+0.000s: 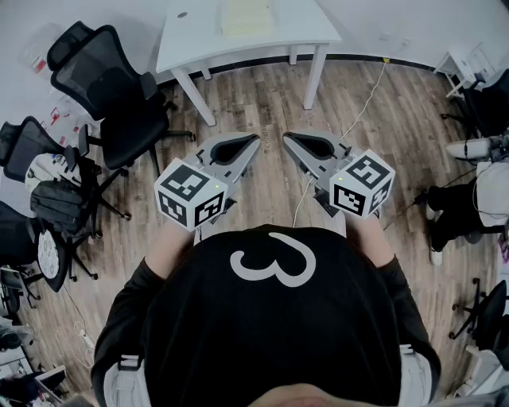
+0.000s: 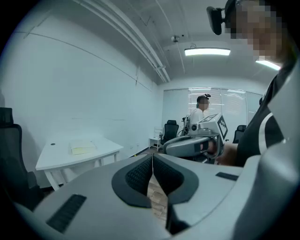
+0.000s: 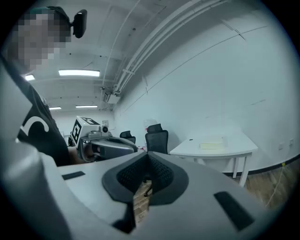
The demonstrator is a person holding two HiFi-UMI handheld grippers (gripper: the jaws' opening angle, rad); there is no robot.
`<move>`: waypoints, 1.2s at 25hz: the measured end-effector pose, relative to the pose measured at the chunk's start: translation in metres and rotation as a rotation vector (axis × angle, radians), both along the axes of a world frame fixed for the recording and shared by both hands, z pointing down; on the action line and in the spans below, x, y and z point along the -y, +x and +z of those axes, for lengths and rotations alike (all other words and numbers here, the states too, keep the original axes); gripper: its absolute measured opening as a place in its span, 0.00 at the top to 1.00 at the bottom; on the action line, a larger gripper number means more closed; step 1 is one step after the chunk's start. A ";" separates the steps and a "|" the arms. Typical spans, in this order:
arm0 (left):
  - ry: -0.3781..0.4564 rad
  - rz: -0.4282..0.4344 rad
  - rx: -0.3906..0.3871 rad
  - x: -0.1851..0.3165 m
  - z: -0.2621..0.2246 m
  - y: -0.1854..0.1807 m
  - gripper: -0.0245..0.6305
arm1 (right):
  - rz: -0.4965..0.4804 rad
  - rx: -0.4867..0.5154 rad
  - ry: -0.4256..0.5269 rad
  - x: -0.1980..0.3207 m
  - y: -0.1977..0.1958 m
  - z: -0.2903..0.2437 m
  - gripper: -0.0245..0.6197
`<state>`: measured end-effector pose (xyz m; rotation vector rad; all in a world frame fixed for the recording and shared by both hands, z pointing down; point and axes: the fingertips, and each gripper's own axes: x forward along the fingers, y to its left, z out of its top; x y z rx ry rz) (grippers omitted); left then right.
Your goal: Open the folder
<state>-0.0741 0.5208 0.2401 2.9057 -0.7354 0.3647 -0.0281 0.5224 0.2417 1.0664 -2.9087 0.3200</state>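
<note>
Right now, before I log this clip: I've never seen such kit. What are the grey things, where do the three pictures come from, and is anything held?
There is no robot: a person standing on a wooden floor holds a grey hand tool in each hand. The head view looks down from the person's head; the other two cameras ride on the tools and look along their tongs. The left tongs and the right tongs are both shut and empty, held in the air side by side. Ahead stands a white table with a pale yellow flat thing on it, probably the folder, not yet reached. Black office chairs stand to the left.
</note>
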 end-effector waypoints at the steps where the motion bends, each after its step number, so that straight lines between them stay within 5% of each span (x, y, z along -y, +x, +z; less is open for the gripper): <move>1: 0.000 -0.001 0.001 0.000 0.000 0.001 0.93 | -0.001 0.002 -0.003 0.000 0.002 0.001 0.92; 17: -0.005 0.026 -0.021 0.044 0.015 0.000 0.93 | 0.008 -0.032 -0.026 0.037 0.000 0.029 0.92; 30: -0.001 0.048 0.009 0.204 0.027 -0.011 0.93 | 0.070 -0.007 -0.069 0.197 0.001 0.031 0.92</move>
